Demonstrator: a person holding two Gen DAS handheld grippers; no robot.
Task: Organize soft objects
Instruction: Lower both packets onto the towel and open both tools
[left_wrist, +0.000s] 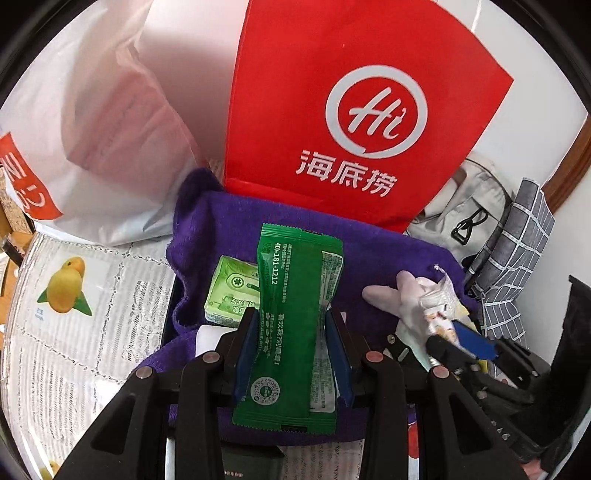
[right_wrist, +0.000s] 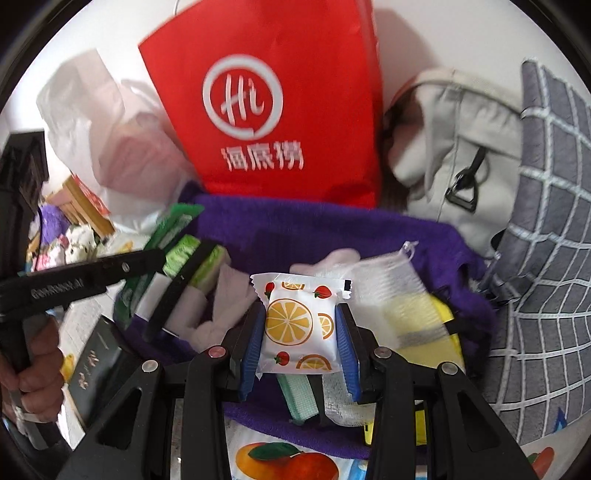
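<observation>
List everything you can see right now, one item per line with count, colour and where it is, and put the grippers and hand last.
green sachet: one, green, between the left gripper's pads
fruit-print packet: one, white with orange slices, between the right gripper's pads
purple towel: one, purple, lining the container under both grippers
light green packet: one, pale green, on the towel at left
red bag: one, red with white logo, upright behind the towel
white plastic bag: one, white, left of the red bag
beige backpack: one, beige, right of the red bag
checked cloth: one, grey with white lines, far right
left gripper: one, black, blue pads
right gripper: one, black, blue pads
hand: one, on the left gripper's handle
</observation>
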